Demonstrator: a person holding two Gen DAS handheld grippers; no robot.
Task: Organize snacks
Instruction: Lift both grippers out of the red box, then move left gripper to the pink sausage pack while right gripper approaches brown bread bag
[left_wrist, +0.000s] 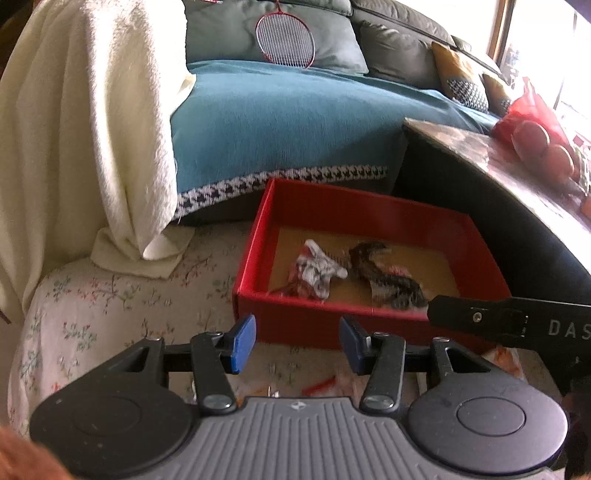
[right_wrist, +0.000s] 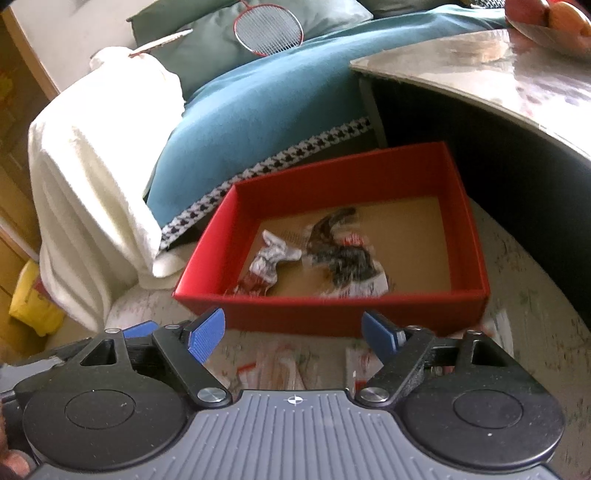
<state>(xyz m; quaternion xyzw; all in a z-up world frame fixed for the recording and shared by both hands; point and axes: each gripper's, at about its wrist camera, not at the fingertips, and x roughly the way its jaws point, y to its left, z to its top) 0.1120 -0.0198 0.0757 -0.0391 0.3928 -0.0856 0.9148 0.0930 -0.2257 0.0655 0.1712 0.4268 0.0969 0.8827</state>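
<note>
My left claw (left_wrist: 297, 341) is spread and holds nothing; my right claw (right_wrist: 293, 332) is spread wider, also holding nothing. At 12 o'clock from both, the red box (right_wrist: 332, 314) sits with two snack packets (right_wrist: 314, 258) touching mid-floor. More packets (right_wrist: 280, 369) lie just short of its near wall. At 2 o'clock the tabletop (right_wrist: 498, 66) edge overhangs near the box.
</note>
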